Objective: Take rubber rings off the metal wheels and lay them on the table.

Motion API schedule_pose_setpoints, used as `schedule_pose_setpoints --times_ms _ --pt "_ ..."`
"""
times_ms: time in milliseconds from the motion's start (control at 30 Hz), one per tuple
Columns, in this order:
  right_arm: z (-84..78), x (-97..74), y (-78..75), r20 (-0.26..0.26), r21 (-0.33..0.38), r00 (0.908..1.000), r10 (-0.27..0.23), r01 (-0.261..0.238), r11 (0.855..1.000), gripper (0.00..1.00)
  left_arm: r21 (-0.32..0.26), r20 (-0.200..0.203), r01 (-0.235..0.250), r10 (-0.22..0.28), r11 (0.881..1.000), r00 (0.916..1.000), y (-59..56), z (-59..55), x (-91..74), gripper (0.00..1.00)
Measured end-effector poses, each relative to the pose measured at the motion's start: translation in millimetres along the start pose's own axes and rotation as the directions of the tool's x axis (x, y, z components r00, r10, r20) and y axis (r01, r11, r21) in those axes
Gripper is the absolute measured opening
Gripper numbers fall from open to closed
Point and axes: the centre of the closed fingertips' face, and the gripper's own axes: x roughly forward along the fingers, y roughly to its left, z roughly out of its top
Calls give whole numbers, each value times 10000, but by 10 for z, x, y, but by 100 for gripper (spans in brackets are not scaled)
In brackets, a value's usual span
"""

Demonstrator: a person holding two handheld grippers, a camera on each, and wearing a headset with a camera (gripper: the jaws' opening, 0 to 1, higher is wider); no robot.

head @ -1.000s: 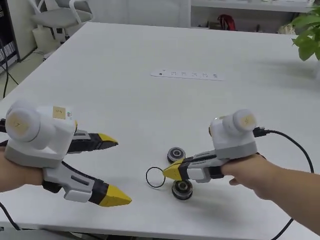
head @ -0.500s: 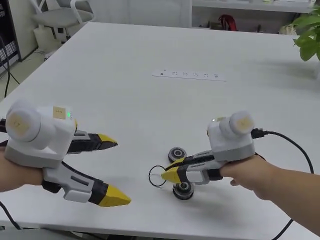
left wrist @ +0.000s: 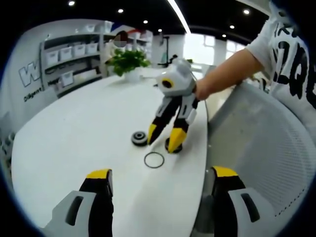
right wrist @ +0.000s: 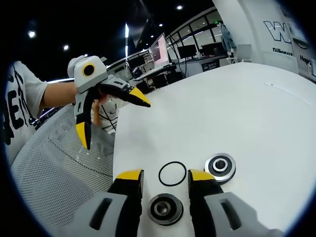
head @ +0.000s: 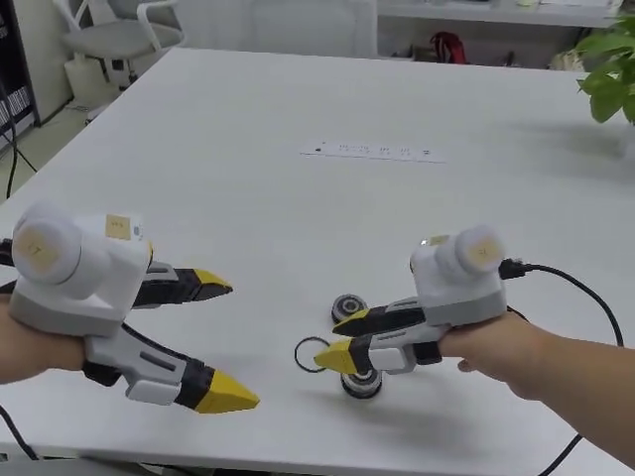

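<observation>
A loose black rubber ring [head: 310,354] [left wrist: 154,160] [right wrist: 172,173] lies flat on the white table [head: 298,208]. My right gripper [head: 337,339] [right wrist: 165,176] is open, just right of the ring. One metal wheel [head: 361,385] [right wrist: 165,209] sits between its jaws, below the tips; I cannot tell if they touch it. A second wheel [head: 349,305] [left wrist: 139,138] [right wrist: 220,165] stands just beyond. My left gripper [head: 226,342] [left wrist: 162,174] hangs wide open and empty, left of the ring. Both wheels look dark-rimmed.
A white power strip [head: 372,150] lies mid-table. A green plant [head: 610,69] stands at the far right corner and an office chair [head: 119,30] beyond the far left. The right gripper's cable [head: 585,297] trails right. The table's front edge [head: 327,461] is close.
The right gripper's jaws have parted from shut to open and dropped a little over the near wheel. The ring stays on the table. The left gripper has barely moved.
</observation>
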Motion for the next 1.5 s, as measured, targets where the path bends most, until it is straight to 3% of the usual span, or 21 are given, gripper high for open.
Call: schedule_pose_setpoints --times_ms 633,1500 --pt "74 -195 4 579 45 9983 -58 56 10000 37 66 -53 239 -239 9997 9997 -1 70 99 83" --pt "7 -469 -31 940 194 9949 -369 353 9992 39 259 112 614 -617 9978 9980 -12 231 323 81"
